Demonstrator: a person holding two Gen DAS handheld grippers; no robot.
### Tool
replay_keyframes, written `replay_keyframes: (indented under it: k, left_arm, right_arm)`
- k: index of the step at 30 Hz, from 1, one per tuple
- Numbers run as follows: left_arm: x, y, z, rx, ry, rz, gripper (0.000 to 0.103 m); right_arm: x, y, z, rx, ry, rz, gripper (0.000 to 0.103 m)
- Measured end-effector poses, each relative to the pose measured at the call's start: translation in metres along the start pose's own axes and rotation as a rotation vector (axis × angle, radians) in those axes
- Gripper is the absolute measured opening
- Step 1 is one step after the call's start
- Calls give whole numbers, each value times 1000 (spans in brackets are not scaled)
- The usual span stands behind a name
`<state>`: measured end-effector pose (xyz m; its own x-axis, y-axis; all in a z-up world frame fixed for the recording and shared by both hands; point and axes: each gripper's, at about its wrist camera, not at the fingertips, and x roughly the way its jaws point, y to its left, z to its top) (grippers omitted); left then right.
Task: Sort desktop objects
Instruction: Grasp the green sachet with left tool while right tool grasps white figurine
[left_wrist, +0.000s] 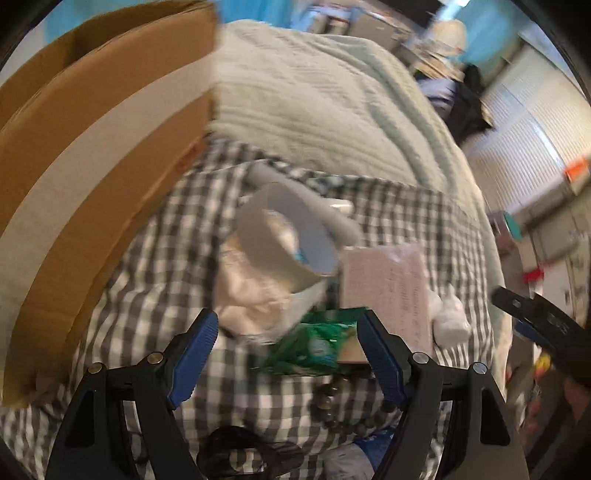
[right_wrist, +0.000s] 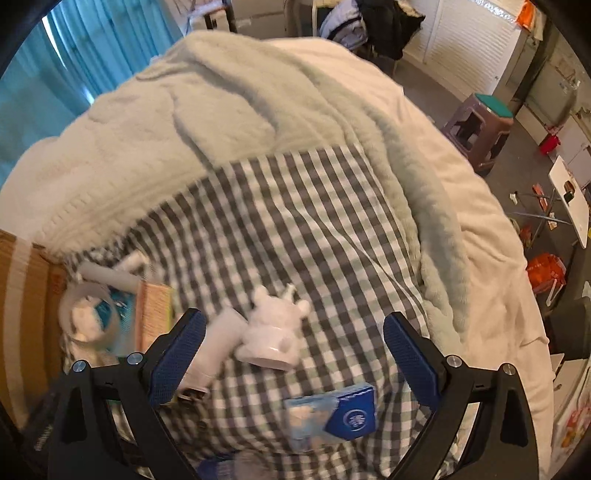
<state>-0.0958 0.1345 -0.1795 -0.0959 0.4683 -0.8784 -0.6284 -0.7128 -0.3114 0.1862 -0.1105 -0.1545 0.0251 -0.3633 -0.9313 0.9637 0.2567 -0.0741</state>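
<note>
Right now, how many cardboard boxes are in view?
1. The cardboard box stands at the left edge of the checked cloth, beside the tape roll; the right wrist view catches only its corner. Others may lie outside both views.

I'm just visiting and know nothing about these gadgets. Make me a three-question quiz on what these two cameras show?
1. True or false: the right gripper is clamped on the white figurine.
2. What lies nearest between the left gripper fingers: A) green packet, B) bead bracelet, C) cardboard box?
3. Name the pattern of the cloth under the objects.

Key: 1 false, both grippers stand open and hold nothing; 2 A; 3 checked, grey and white.
</note>
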Motion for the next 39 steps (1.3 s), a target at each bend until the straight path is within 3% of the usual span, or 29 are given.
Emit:
replay_keyframes:
  k: [3, 7, 12, 17, 18, 21, 23, 24, 25, 29, 39]
  left_arm:
    - [2, -13, -5, 109, 1, -11, 80]
    - [10, -12, -13, 150, 35, -6, 80]
    - [21, -12, -18, 188, 70, 11, 63]
    - [31, -20, -22, 233, 96, 16, 48]
    - [32, -22, -23, 239, 98, 15, 42]
    - [36, -28, -25, 274, 103, 40, 38]
    - [39, -30, -26, 290, 112, 53, 37]
    - [39, -30, -25, 288, 118, 54, 36]
    - [39, -29, -24, 281, 121, 50, 36]
    - [33, -26, -20, 264, 120, 40, 35]
    - [-3, -25, 0, 227, 73, 29, 32]
  right_arm:
    - [13, -8, -3, -11, 17, 5, 97]
    - [33, -12, -8, -13, 45, 18, 97]
    - [50, -11, -11, 33, 63, 91, 97]
    - [64, -3, -14, 42, 90, 109, 97]
    - [66, -2, -15, 39, 93, 108, 96]
    - [73, 1, -19, 21, 124, 109, 90]
    - [74, 0, -21, 22, 126, 120, 73]
    - [74, 0, -21, 16, 135, 121, 53]
    - [72, 1, -20, 3, 135, 118, 51]
    - [61, 9, -19, -59, 120, 106, 51]
    - [6, 28, -11, -60, 63, 111, 51]
